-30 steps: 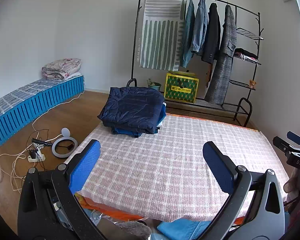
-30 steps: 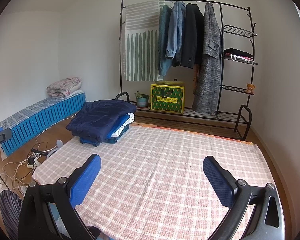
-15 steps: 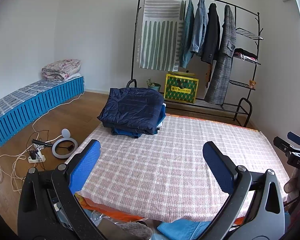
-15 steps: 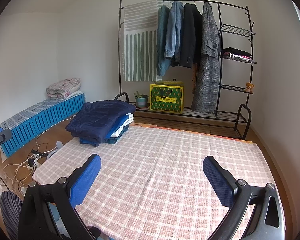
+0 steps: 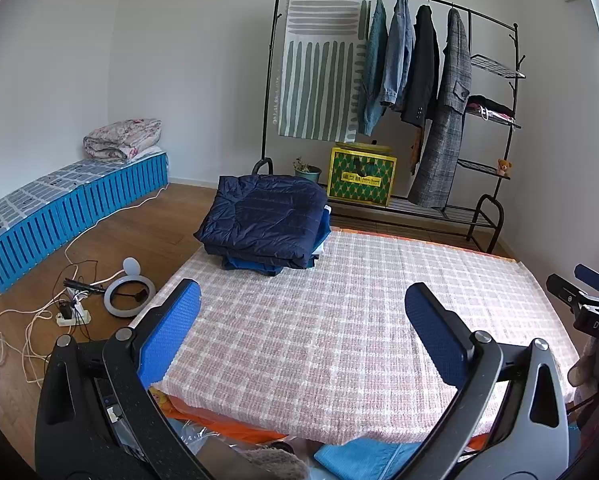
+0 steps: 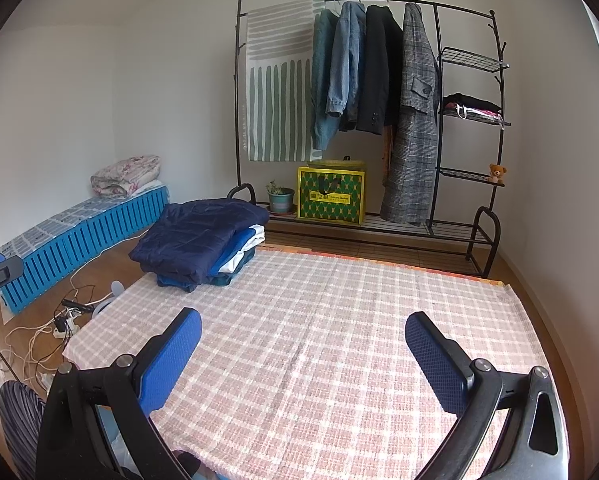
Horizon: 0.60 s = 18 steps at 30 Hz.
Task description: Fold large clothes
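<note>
A stack of folded clothes topped by a navy quilted jacket (image 5: 261,222) sits at the far left corner of the pink checked mat (image 5: 339,332); it also shows in the right wrist view (image 6: 199,240) on the mat (image 6: 339,340). My left gripper (image 5: 301,312) is open and empty above the mat's near edge. My right gripper (image 6: 301,344) is open and empty above the mat. A light blue cloth (image 5: 363,458) lies just below the mat's near edge. The right gripper's body (image 5: 591,300) shows at the right of the left wrist view.
A black clothes rack (image 6: 379,100) with hanging jackets and a striped cloth stands at the back wall, with a green and yellow box (image 6: 331,198) beneath. A blue crate row (image 5: 71,208) with a folded quilt lines the left. Cables and a ring light (image 5: 129,300) lie on the wooden floor.
Both views have shifted only slightly. The right gripper has risen a little. Nothing was taken hold of or let go.
</note>
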Each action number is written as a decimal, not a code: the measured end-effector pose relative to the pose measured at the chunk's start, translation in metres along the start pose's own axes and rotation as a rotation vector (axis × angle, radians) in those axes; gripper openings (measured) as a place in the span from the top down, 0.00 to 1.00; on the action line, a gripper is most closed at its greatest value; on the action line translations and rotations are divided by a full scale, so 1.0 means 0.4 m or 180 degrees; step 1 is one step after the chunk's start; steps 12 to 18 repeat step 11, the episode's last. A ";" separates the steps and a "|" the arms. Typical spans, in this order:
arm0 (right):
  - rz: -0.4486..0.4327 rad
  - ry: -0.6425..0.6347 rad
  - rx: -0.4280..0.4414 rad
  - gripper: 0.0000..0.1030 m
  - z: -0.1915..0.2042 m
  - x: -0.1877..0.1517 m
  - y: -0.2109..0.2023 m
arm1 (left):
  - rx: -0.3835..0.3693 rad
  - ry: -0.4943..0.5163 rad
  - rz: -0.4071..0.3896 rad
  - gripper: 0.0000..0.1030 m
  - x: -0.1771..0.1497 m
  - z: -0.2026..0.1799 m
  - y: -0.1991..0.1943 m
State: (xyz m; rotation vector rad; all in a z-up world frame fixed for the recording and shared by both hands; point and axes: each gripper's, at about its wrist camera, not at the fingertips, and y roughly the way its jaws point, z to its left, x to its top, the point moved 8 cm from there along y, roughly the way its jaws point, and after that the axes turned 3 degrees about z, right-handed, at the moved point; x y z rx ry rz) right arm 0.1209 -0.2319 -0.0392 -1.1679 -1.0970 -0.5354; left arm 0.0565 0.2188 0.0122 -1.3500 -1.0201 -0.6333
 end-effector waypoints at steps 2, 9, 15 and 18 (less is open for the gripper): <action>0.0007 0.0006 -0.0008 0.00 -0.001 0.000 0.001 | -0.0006 0.0005 0.0005 0.00 0.002 -0.004 0.000; 0.0033 0.0016 -0.0033 0.00 -0.001 -0.005 0.006 | 0.0040 0.0062 -0.0094 0.00 0.017 -0.017 -0.002; 0.0041 0.0021 -0.0036 0.00 -0.003 -0.006 0.007 | 0.0041 0.0067 -0.0099 0.00 0.020 -0.016 0.002; 0.0041 0.0021 -0.0036 0.00 -0.003 -0.006 0.007 | 0.0041 0.0067 -0.0099 0.00 0.020 -0.016 0.002</action>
